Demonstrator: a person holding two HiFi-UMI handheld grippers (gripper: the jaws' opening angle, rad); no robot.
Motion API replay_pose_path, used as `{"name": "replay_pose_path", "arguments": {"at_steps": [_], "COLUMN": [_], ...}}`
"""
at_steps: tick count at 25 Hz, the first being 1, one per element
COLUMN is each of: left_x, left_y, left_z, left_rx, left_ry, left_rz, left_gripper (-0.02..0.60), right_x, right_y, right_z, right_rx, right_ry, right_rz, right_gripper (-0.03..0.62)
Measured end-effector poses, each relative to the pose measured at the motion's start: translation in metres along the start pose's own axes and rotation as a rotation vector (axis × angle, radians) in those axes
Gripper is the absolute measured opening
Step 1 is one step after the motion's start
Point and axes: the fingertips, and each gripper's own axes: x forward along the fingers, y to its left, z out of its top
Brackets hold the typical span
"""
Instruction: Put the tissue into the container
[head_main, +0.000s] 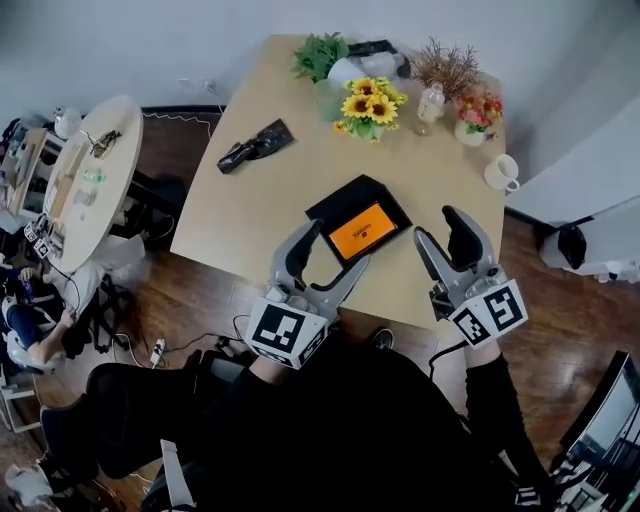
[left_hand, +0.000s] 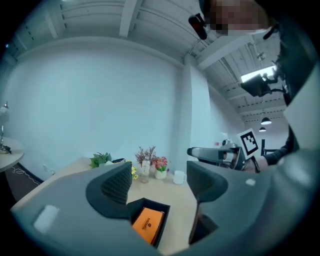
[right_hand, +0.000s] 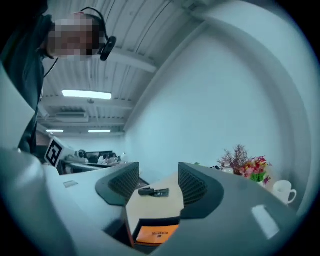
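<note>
An orange tissue pack (head_main: 362, 229) lies in a shallow black container (head_main: 330, 205) near the front edge of the wooden table (head_main: 260, 210). My left gripper (head_main: 338, 246) hovers at the container's near left corner, open, with nothing between its fingers. My right gripper (head_main: 439, 226) hangs to the right of the container, open with a narrower gap and nothing in it. In the left gripper view the orange pack (left_hand: 148, 224) shows below the left gripper (left_hand: 160, 182). In the right gripper view the orange pack (right_hand: 156, 234) and the container (right_hand: 150, 222) lie under the right gripper (right_hand: 157, 182).
A black wrapped object (head_main: 255, 145) lies at the table's left side. Sunflowers (head_main: 370, 105), potted flowers (head_main: 476, 115), a small bottle (head_main: 430, 103) and a white mug (head_main: 500, 172) crowd the far end. A cluttered round table (head_main: 85, 180) stands to the left, and a person sits beside it.
</note>
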Motion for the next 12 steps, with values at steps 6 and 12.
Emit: {"name": "replay_pose_path", "arguments": {"at_steps": [6, 12], "left_x": [-0.016, -0.021], "left_y": [-0.014, -0.042], "left_z": [0.023, 0.022], "left_rx": [-0.008, 0.041], "left_ry": [-0.125, -0.151], "left_rz": [0.059, 0.054], "left_gripper": [0.142, 0.034], "right_x": [-0.045, -0.071], "right_y": [-0.006, -0.001], "right_z": [0.027, 0.029], "right_rx": [0.094, 0.015], "right_ry": [-0.098, -0.103], "right_rz": [-0.100, -0.156], "right_gripper": [0.084, 0.002]}}
